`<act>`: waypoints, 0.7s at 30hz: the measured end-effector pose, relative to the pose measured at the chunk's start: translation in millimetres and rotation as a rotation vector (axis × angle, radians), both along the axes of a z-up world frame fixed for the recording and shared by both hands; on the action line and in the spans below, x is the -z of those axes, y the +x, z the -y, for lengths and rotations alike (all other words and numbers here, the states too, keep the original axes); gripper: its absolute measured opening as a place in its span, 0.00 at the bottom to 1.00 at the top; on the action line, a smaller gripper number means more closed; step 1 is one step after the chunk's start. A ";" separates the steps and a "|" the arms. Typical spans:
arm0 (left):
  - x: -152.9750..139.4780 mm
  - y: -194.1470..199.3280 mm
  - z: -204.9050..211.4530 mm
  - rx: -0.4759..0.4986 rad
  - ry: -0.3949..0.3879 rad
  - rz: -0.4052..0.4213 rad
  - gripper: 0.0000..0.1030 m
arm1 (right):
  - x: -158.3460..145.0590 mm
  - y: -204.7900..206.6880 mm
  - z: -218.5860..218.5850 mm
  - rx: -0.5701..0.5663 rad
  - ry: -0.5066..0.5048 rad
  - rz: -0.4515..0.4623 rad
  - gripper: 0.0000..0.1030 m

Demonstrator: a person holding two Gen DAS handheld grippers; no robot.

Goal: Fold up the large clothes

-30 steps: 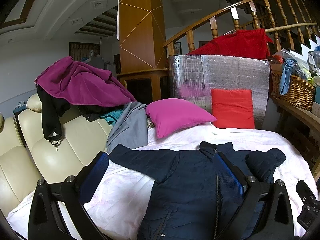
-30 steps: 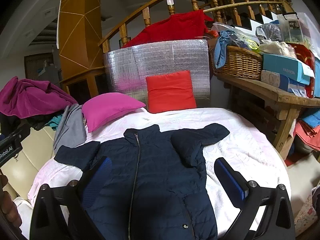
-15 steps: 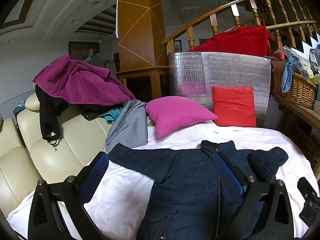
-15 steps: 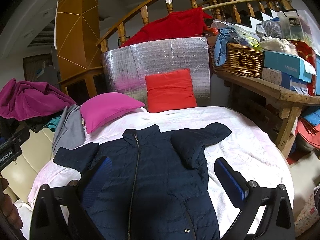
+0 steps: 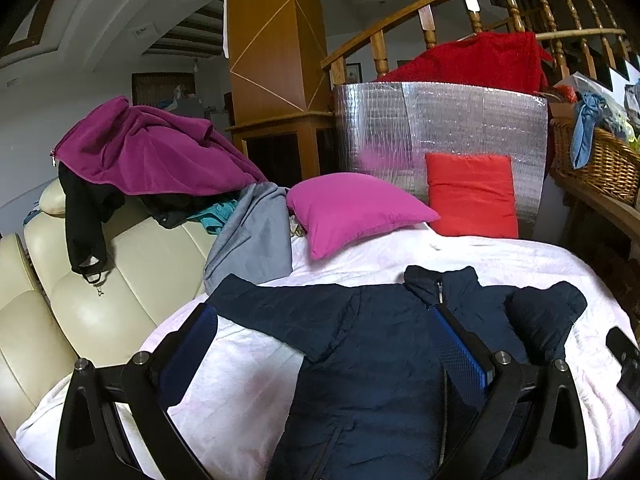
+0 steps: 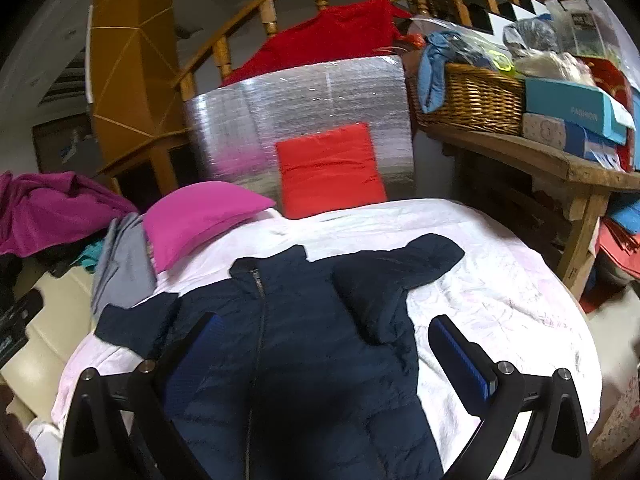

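A dark navy zip jacket (image 5: 380, 360) lies face up on the white sheet, collar pointing away from me; it also shows in the right wrist view (image 6: 304, 360). Its right sleeve (image 6: 384, 280) is folded in over the chest. Its left sleeve (image 5: 280, 312) stretches out toward the sofa. My left gripper (image 5: 324, 344) is open and empty above the jacket's left half. My right gripper (image 6: 324, 356) is open and empty above the jacket's body.
A magenta pillow (image 5: 352, 208) and a red cushion (image 5: 472, 196) sit at the far end before a silver foil panel (image 5: 440, 120). A cream sofa (image 5: 80, 280) with piled clothes (image 5: 152, 152) stands left. A wooden bench (image 6: 540, 156) with a wicker basket (image 6: 472, 96) stands right.
Both grippers have drifted slightly; the right wrist view has tilted and moved a little closer over the jacket. The jacket has not moved and nothing was grasped.
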State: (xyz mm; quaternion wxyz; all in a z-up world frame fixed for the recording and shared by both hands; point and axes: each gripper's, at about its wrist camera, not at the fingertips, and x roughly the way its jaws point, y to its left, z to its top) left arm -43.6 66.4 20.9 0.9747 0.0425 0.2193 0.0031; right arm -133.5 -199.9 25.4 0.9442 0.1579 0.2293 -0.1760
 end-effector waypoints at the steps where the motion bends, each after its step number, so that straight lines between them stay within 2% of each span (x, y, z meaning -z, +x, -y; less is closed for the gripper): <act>1: 2.0 4.2 1.7 -0.001 0.003 -0.004 1.00 | 2.7 4.9 5.6 0.011 0.006 -0.003 1.00; 10: 20.8 35.4 18.6 0.005 0.030 -0.042 1.00 | 30.1 46.7 63.2 0.110 0.071 -0.012 1.00; 13: 32.5 52.8 26.1 0.022 0.028 -0.074 1.00 | 47.0 58.9 93.4 0.099 0.142 -0.024 1.00; 15: 50.3 75.3 34.2 0.064 0.013 -0.145 1.00 | 64.0 66.5 127.5 0.079 0.239 -0.002 1.00; 17: 80.3 107.1 43.7 0.111 -0.013 -0.267 1.00 | 86.7 72.6 163.8 0.062 0.352 -0.004 1.00; 19: 112.6 134.2 51.6 0.132 -0.033 -0.380 1.00 | 118.5 77.0 209.6 0.080 0.525 0.003 1.00; 21: 146.1 158.1 59.8 0.129 -0.039 -0.475 1.00 | 149.8 73.8 249.8 0.120 0.693 0.049 1.00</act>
